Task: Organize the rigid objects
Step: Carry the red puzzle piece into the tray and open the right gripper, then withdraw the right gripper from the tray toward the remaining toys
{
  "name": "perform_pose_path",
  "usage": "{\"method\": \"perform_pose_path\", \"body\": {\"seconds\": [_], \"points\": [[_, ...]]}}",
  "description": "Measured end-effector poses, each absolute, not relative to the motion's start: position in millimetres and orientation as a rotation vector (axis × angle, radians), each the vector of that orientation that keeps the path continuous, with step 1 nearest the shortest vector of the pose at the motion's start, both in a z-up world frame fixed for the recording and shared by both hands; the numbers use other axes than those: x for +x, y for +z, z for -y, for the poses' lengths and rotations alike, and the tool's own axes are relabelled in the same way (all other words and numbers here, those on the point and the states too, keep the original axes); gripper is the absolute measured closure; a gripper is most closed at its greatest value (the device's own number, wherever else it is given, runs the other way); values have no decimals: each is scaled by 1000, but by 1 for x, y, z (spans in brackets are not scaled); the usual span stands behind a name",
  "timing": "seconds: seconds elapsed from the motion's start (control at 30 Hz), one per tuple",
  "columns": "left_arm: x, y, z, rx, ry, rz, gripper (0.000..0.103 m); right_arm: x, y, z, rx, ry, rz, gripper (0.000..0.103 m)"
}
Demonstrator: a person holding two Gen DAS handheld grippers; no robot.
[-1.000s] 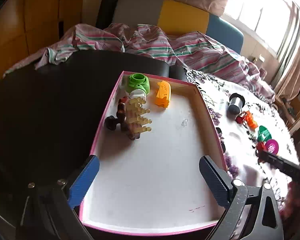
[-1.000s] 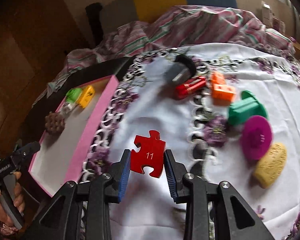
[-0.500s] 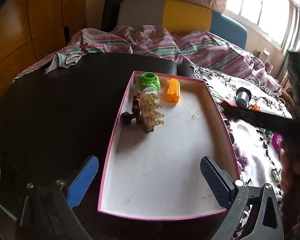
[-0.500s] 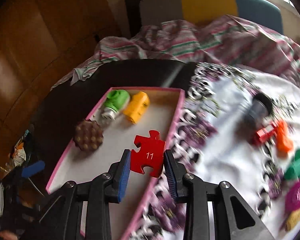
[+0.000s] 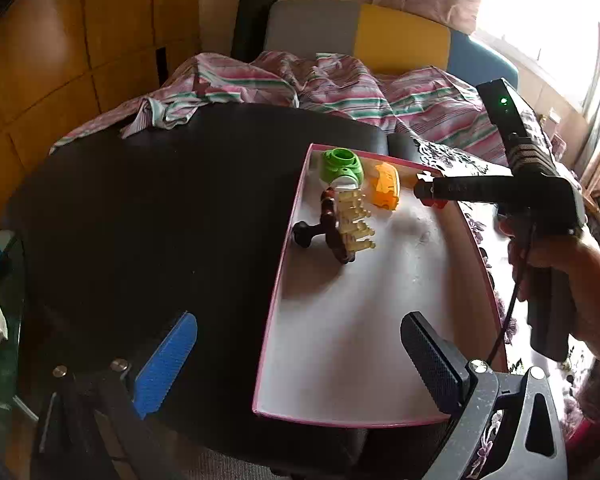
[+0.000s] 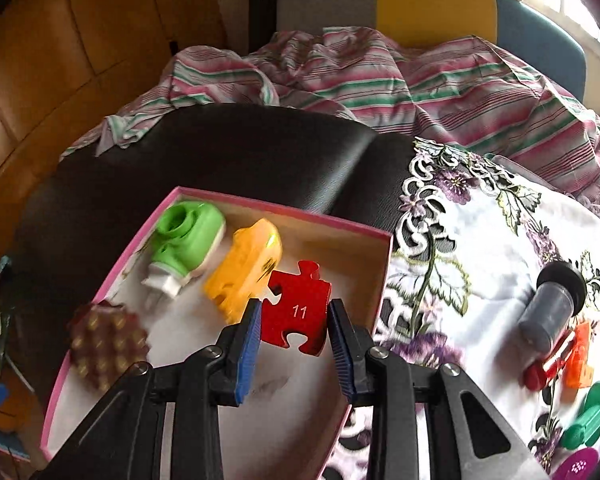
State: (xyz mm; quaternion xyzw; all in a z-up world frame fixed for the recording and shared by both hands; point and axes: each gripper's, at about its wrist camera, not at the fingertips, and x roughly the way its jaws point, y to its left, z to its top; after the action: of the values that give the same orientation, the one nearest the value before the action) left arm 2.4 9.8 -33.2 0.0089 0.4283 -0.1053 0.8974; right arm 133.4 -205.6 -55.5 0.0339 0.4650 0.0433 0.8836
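Note:
My right gripper [image 6: 294,330] is shut on a red puzzle piece [image 6: 298,308] marked 11, held over the far right part of the pink-rimmed box [image 6: 312,216]. In the box lie a green part [image 6: 186,236], an orange block [image 6: 246,268] and a brown spiked piece [image 6: 106,344]. In the left wrist view the right gripper [image 5: 430,194] reaches in over the box [image 5: 278,264] from the right, next to the orange block [image 5: 386,190], green part [image 5: 340,166] and brown spiked piece [image 5: 340,224]. My left gripper [image 5: 296,352] is open and empty above the box's near left edge.
The box sits on a black table [image 5: 160,208]. To its right a floral cloth [image 6: 480,240] carries a grey cylinder [image 6: 548,316], a red piece [image 6: 540,368], an orange piece [image 6: 578,356], a green part [image 6: 588,416] and a magenta disc [image 6: 578,466]. Striped bedding [image 6: 360,68] lies behind.
My right gripper has carried the red puzzle piece leftward from the cloth to over the box's far right part. The left gripper's view has shifted left, staying open.

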Motion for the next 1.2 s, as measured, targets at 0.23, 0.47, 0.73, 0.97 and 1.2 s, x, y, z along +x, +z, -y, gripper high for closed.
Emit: {"method": "perform_pose_path", "body": {"seconds": [0.23, 0.47, 0.73, 0.97, 1.2], "points": [[4, -35, -12, -4, -214, -904, 0, 146, -55, 215, 155, 57, -956, 67], [3, -35, -8, 5, -216, -895, 0, 128, -50, 224, 197, 59, -949, 67], [0, -37, 0, 41, -199, -891, 0, 100, -37, 226, 148, 25, -933, 67], [-5, -39, 7, 23, -235, -918, 0, 72, -18, 237, 163, 26, -898, 67], [-11, -39, 17, -35, -295, -951, 0, 45, -6, 251, 139, -16, -885, 67]]}}
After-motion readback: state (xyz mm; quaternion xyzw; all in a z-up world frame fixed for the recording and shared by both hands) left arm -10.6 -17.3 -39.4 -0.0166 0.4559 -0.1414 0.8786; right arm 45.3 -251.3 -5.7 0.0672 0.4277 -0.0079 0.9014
